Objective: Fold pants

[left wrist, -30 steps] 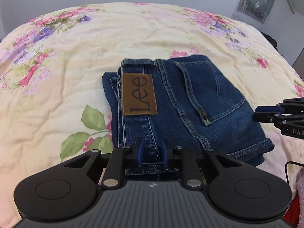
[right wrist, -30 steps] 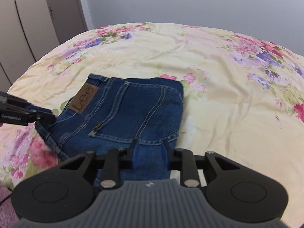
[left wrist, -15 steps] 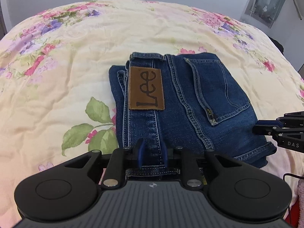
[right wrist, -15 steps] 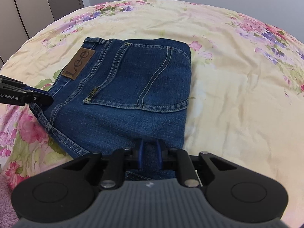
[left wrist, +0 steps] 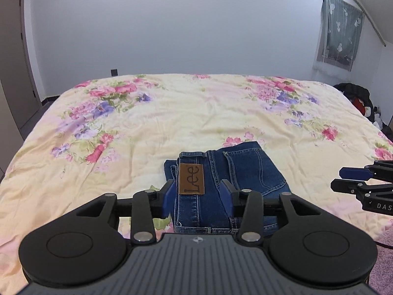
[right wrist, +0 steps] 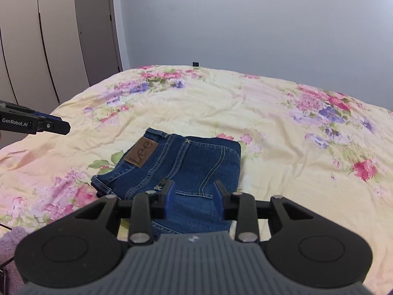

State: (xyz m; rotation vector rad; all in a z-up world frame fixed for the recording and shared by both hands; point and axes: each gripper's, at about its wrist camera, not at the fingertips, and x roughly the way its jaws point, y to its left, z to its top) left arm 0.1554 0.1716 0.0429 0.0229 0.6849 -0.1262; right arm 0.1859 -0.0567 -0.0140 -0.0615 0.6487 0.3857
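The blue jeans [left wrist: 245, 172] lie folded into a compact rectangle on the bed, back pocket and brown Lee patch [left wrist: 191, 178] facing up. They also show in the right wrist view [right wrist: 194, 164]. My left gripper [left wrist: 199, 196] is open and empty, raised above the near left edge of the jeans. My right gripper [right wrist: 194, 196] is open and empty, raised above the near right part. Each gripper shows at the edge of the other's view, the right one [left wrist: 353, 179] and the left one [right wrist: 51, 125]. Neither touches the jeans.
The bed carries a cream floral quilt [left wrist: 172, 113]. A wardrobe [right wrist: 49, 36] stands to the left and a curtained window [left wrist: 341, 34] at the far right. Dark clutter [left wrist: 358, 98] lies beside the bed on the right. Pink carpet [left wrist: 383, 258] lies below the near edge.
Both grippers have opened, let go of the jeans and lifted up and back from them. The folded jeans stay on the bed.
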